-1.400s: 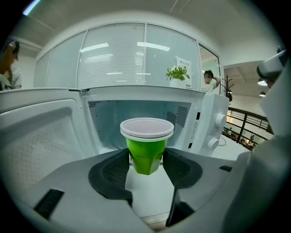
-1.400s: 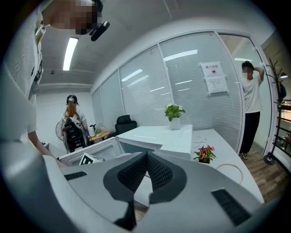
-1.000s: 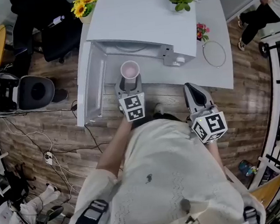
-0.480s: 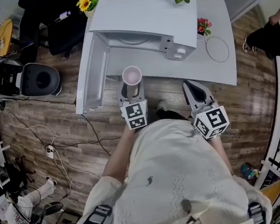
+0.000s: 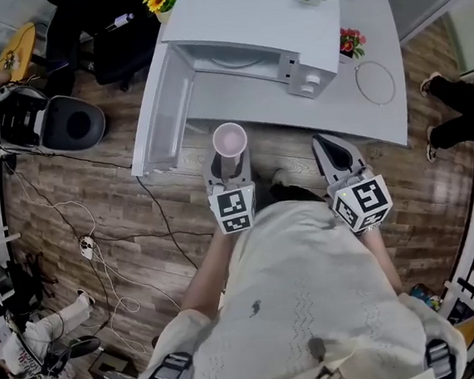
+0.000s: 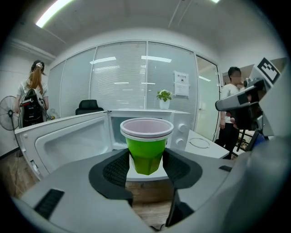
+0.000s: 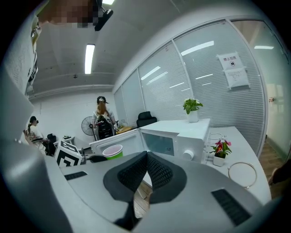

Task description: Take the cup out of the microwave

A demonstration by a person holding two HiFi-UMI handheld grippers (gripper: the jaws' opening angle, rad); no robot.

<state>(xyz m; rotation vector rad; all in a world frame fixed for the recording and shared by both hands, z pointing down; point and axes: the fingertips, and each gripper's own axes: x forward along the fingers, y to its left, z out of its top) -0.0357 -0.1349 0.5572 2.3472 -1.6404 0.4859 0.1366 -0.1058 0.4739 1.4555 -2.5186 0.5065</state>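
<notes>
— While the head view looks down, where's the cup [image 5: 230,138]?
— Outside the microwave [image 5: 246,25], beside its open door [image 5: 162,108].
— Left gripper view?
— Left gripper [image 6: 146,164] clamps its green wall (pink rim).
— Right gripper view?
— Right gripper [image 7: 146,170] pinched together, empty.

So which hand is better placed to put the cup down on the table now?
Left: its hand-held gripper grips the cup near the table's edge; the right hand-held gripper is shut and empty.

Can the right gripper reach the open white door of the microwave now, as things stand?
Probably not directly. The open white door stands far on the left, and the left gripper, shut on the green plastic cup, lies between it and the right gripper.
</notes>
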